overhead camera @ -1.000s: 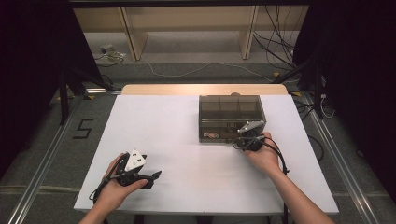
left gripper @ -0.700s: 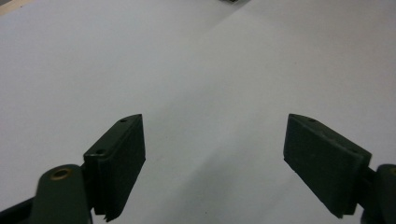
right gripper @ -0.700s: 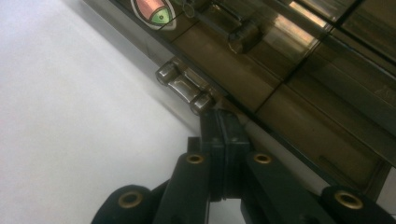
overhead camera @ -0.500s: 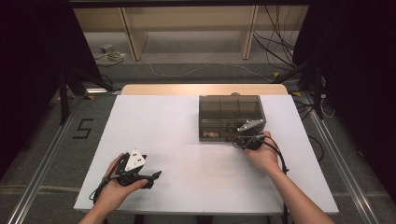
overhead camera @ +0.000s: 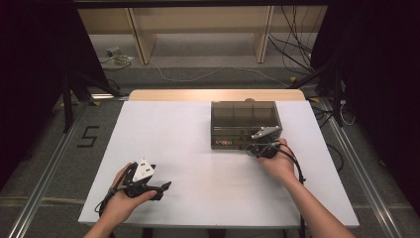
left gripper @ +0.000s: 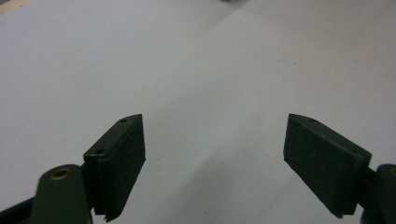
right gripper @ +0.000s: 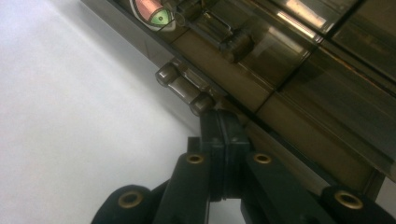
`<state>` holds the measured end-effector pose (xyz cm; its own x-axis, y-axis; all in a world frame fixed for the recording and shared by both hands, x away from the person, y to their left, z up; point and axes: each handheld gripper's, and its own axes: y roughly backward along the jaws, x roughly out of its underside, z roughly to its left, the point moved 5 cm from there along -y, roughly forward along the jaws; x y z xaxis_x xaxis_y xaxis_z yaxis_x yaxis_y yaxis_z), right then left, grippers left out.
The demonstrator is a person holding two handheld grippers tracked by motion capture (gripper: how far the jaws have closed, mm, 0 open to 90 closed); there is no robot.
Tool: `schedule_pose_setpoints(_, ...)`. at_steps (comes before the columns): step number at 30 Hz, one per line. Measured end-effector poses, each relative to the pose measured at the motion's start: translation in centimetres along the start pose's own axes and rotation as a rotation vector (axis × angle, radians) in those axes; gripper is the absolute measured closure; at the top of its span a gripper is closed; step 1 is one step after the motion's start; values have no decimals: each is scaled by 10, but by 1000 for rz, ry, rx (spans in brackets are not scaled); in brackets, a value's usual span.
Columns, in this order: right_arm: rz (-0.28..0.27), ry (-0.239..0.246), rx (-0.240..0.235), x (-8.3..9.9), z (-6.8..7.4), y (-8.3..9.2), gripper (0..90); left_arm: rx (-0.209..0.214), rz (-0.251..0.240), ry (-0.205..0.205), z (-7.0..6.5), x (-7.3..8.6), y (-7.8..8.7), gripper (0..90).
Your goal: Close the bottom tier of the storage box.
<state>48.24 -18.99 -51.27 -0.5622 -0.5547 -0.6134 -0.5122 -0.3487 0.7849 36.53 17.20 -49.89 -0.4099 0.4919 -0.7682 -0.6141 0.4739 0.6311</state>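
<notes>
The right tongs (right gripper: 224, 140) are closed, their tips at the front edge of the box (overhead camera: 245, 116); the left tongs (left gripper: 215, 158) are wide over the desk (overhead camera: 183, 129).

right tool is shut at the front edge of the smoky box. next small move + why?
Probably lift the right tool slightly to pry the latch tab up. Its jaws are pressed together with their tips right at the front edge of the box, just under the tab, and the lid looks closed. The left tool rests open, apart on the table.
</notes>
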Motion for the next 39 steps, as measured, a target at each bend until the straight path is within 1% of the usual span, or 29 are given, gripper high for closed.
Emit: schedule_pose_setpoints(39,3,10,30,-8,-7,-7,900,3,2,0,0,0,-1,208)
